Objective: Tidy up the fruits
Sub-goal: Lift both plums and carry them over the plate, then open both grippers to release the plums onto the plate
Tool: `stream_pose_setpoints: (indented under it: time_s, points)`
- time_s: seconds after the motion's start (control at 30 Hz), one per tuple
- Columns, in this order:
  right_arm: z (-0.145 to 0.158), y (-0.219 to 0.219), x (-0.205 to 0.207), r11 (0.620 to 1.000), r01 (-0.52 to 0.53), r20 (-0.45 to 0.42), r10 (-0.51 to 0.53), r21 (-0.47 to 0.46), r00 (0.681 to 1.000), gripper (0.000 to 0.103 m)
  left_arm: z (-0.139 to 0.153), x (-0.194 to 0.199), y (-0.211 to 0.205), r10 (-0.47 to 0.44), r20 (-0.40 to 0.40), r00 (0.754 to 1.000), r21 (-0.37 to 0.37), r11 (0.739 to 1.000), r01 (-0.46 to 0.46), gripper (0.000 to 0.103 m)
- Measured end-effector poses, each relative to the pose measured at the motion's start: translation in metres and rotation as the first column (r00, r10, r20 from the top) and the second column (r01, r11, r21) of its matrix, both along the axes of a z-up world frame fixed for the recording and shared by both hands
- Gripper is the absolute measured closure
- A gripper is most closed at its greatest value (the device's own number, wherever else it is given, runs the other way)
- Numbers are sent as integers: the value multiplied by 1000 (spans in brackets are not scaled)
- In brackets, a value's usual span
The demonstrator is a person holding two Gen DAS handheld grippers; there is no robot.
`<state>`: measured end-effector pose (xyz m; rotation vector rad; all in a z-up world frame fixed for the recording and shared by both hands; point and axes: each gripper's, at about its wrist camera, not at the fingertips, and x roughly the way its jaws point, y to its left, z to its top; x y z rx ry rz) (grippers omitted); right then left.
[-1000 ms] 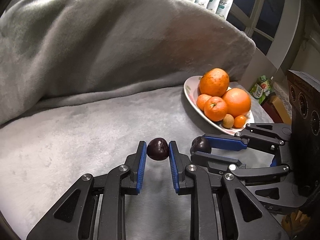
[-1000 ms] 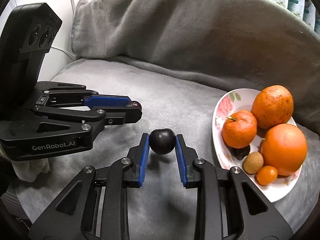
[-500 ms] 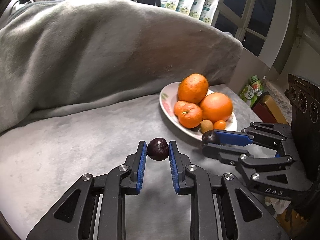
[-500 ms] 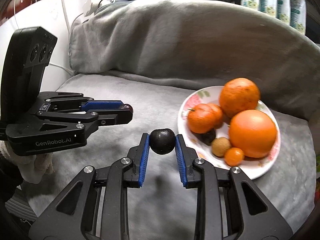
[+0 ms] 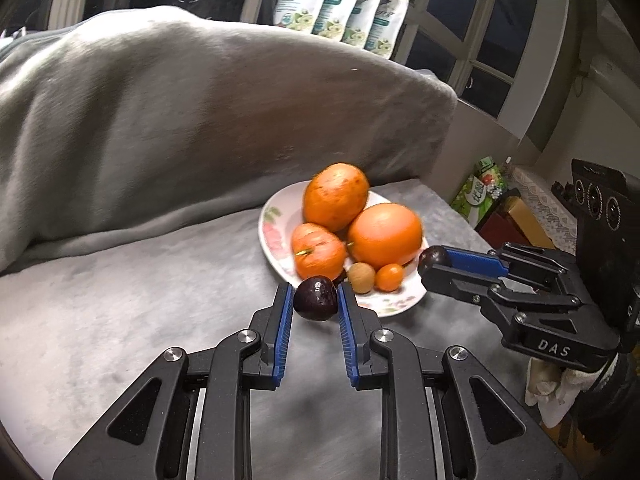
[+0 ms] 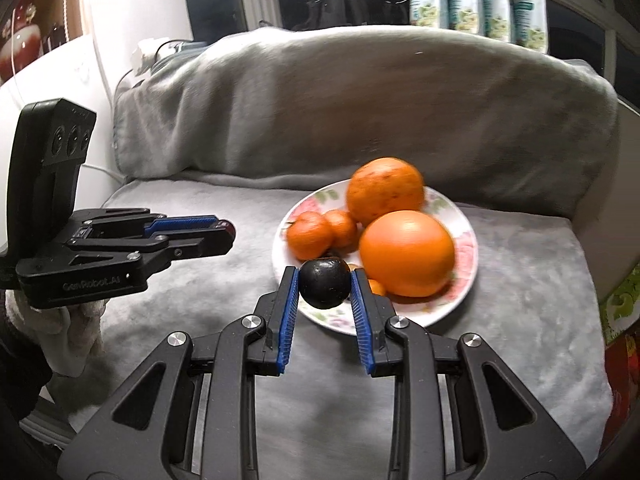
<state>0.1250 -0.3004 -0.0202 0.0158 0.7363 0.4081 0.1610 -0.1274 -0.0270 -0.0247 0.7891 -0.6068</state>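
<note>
Plate (image 6: 466, 236): on the grey blanket, heaped with 2 big oranges, little room | Your right gripper (image 6: 325, 290): fingers pinching 1 dark plum (image 6: 325, 284) over the near rim | Your left gripper (image 5: 313, 300): pinching another plum (image 5: 315, 298); smooth, soft, light, so grip across the middle, gently.

Left gripper (image 5: 315, 300) clamped dark plum (image 5: 315, 298); right gripper (image 5: 430, 266) gripped another plum (image 5: 434, 257) beside floral plate (image 5: 272, 236) of oranges (image 5: 384, 235).
</note>
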Motion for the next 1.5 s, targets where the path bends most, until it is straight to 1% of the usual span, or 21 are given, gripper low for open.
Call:
stream_pose_setpoints:
  time_s: [0.23,0.4,0.6,0.73,1.13,1.5]
  points:
    - [7,-24,5,999,40,14,-40,19,999,76,5,-1,-22,-29,13,999,-10,1000,29,82]
    - [12,-37,13,997,69,32,-70,22,997,76,8,-3,-36,-51,25,998,-4,999,51,82]
    - [16,-50,32,995,92,29,-93,34,995,76,7,-4,-47,-65,26,998,3,998,65,82]
    - [13,-57,47,993,107,13,-108,44,994,76,6,-3,-53,-68,25,997,9,998,68,82]
    - [-3,-65,79,992,122,-40,-120,40,992,76,7,-4,-62,-69,47,997,27,997,67,82]
    - [-8,-62,88,991,120,-56,-117,52,992,76,8,0,-65,-63,53,997,29,998,62,82]
